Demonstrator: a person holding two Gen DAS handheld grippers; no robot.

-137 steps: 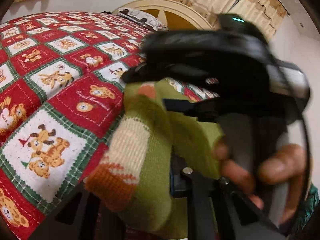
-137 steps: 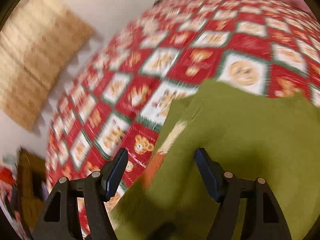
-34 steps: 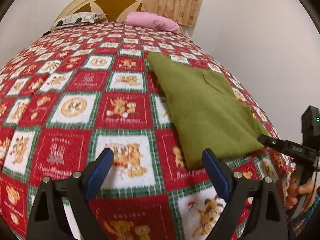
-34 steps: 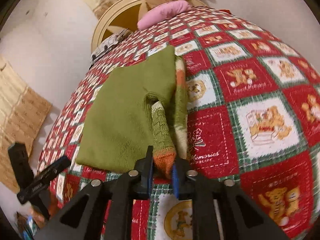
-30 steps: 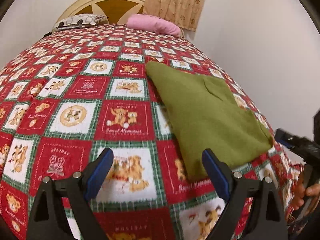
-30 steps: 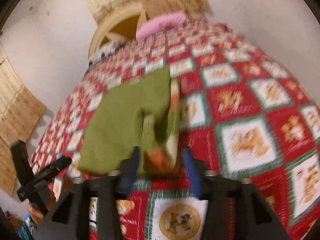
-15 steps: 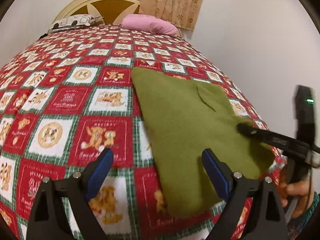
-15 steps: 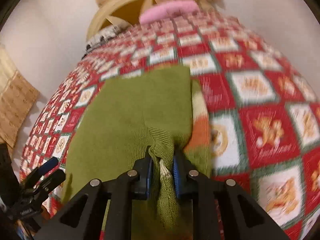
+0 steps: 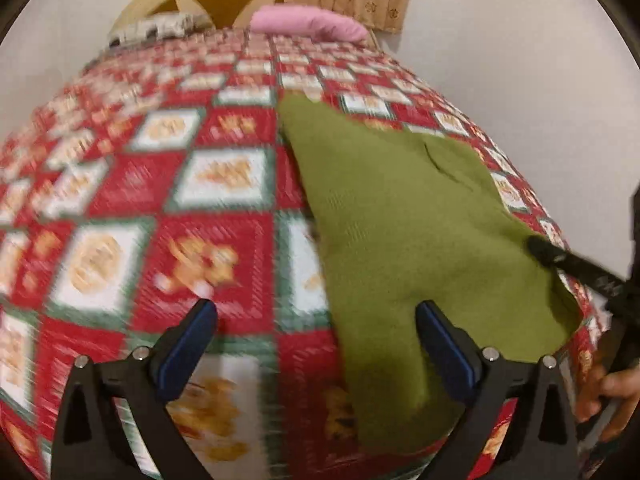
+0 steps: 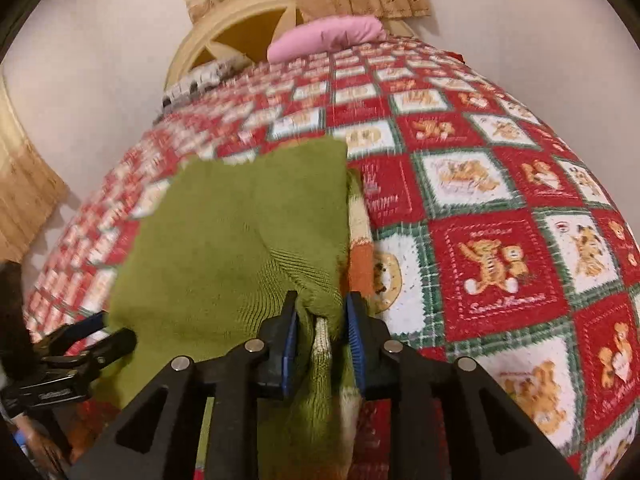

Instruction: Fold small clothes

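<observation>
Green knit sweater (image 10: 240,232) lies folded on the teddy-bear bedspread (image 10: 500,264); the right gripper (image 10: 321,326), its jaws just reopening slightly, pinches its near striped sleeve (image 10: 320,344), probably to tuck it, while the left gripper (image 9: 316,336) hovers wide apart, empty.

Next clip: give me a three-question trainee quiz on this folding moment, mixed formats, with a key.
1. True or false: the left gripper is clamped on the green sweater.
2. What lies between the right gripper's blue pads? A) the pink pillow B) a bunched fold of the sweater C) nothing
3. Fill in: the sweater lies on a bedspread printed with ____.

Key:
1. False; its jaws stand wide open, empty, above the bedspread and the sweater's near edge.
2. B
3. Teddy bears, in red and white squares.
</observation>
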